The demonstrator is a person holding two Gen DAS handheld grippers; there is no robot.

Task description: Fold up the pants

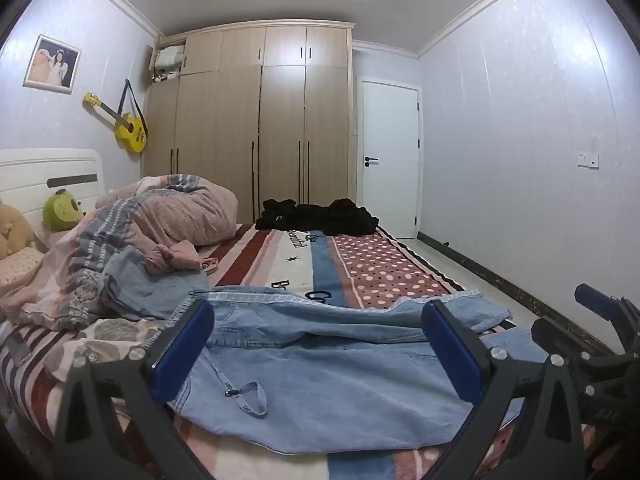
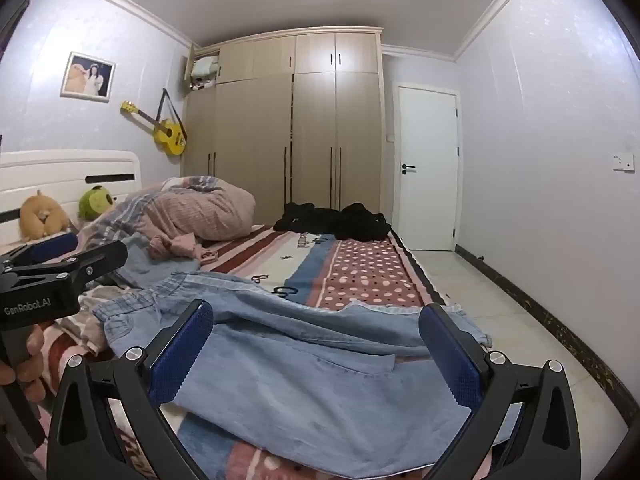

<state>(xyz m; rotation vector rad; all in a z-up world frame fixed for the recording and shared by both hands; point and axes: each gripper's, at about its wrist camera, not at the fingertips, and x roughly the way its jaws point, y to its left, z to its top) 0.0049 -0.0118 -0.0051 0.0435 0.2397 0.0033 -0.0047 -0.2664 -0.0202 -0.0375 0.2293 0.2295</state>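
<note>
Light blue denim pants (image 1: 320, 364) lie spread and rumpled on the bed's near end, also in the right wrist view (image 2: 304, 376). A drawstring (image 1: 244, 394) lies on the fabric. My left gripper (image 1: 320, 344) is open, its blue pads wide apart just above the pants, holding nothing. My right gripper (image 2: 316, 352) is open and empty above the pants too. The right gripper shows at the right edge of the left wrist view (image 1: 600, 344). The left gripper shows at the left edge of the right wrist view (image 2: 60, 276).
The bed has a striped and dotted cover (image 1: 380, 268). A bunched pink quilt (image 1: 160, 224) lies at left, dark clothes (image 1: 316, 216) at the far end. Plush toys (image 2: 96, 202) sit by the headboard. Tiled floor (image 2: 500, 308), wardrobe (image 1: 260, 120) and door (image 1: 390, 156) lie beyond.
</note>
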